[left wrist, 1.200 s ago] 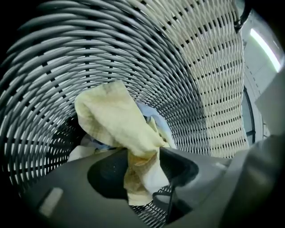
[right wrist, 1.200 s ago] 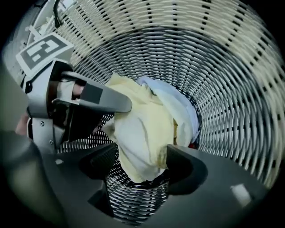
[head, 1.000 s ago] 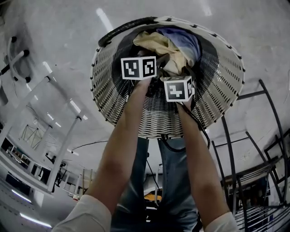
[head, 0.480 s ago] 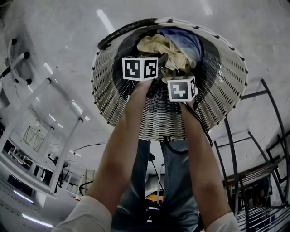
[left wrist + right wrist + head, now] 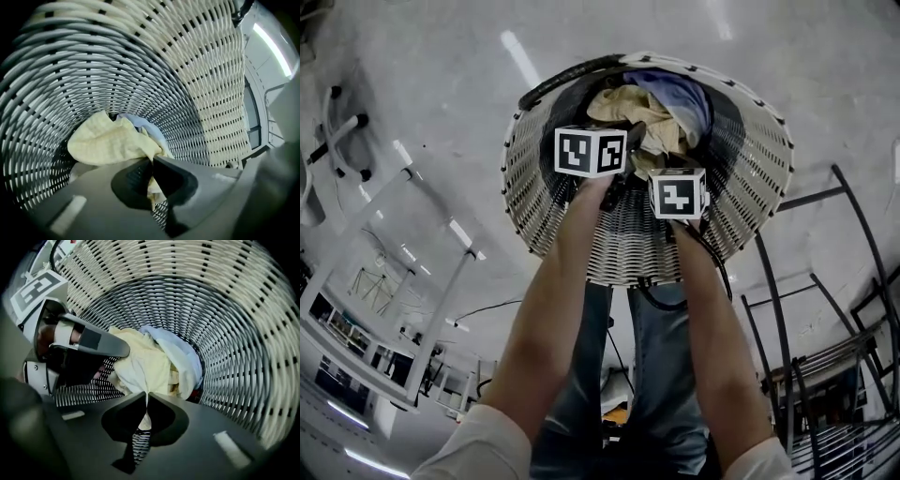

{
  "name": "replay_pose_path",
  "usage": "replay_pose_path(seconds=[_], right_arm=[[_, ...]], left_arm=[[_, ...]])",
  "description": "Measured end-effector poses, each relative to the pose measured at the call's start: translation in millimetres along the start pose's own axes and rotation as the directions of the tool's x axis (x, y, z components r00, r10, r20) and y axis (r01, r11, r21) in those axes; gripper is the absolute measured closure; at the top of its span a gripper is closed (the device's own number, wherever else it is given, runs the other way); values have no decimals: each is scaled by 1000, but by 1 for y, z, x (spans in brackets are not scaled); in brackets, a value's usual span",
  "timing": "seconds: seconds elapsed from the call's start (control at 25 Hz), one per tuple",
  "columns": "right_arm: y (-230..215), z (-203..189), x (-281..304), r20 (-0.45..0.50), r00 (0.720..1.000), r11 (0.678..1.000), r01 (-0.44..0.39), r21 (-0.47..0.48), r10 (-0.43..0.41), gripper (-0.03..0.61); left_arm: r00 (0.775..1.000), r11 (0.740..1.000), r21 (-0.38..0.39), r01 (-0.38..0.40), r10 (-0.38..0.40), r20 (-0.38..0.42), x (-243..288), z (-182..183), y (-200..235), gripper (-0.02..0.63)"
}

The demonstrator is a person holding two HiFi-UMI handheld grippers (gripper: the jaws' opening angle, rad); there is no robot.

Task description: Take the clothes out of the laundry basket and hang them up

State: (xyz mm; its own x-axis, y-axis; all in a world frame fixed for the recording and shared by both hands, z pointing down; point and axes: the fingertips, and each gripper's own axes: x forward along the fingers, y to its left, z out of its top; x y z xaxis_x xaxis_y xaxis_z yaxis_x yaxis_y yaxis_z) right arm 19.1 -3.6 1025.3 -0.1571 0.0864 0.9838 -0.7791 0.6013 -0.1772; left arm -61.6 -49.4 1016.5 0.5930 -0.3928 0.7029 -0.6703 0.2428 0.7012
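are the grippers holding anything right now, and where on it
Both hold the yellow garment: the left gripper and the right gripper are each shut on a fold of its near edge.

We find the crumpled pale yellow cloth [image 5: 623,103] in the round grey-and-cream woven laundry basket [image 5: 750,187], with the light blue garment [image 5: 680,89] at its right. The left gripper [image 5: 151,164] and right gripper [image 5: 146,401] sit side by side inside, before the cloth.

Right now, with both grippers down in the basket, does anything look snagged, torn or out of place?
Nothing stands out. The left gripper and right gripper are each shut on the pale yellow garment. The light blue garment lies bunched beside it, and the weave of the wicker laundry basket looks whole where visible.
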Motion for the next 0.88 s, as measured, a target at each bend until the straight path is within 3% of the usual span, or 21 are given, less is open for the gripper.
replay_pose_path(seconds=[0.56, 0.72, 0.88], right_arm=[[5, 6, -52, 67, 998, 998, -11, 62, 7, 541], [11, 7, -63, 89, 996, 998, -29, 54, 24, 543], [15, 10, -75, 107, 994, 998, -37, 52, 31, 541]], left_arm=[[1000, 999, 43, 9, -9, -9, -38, 2, -38, 607], [1000, 998, 66, -22, 21, 12, -52, 9, -43, 607], [1000, 999, 48, -3, 1, 26, -60, 10, -53, 607]])
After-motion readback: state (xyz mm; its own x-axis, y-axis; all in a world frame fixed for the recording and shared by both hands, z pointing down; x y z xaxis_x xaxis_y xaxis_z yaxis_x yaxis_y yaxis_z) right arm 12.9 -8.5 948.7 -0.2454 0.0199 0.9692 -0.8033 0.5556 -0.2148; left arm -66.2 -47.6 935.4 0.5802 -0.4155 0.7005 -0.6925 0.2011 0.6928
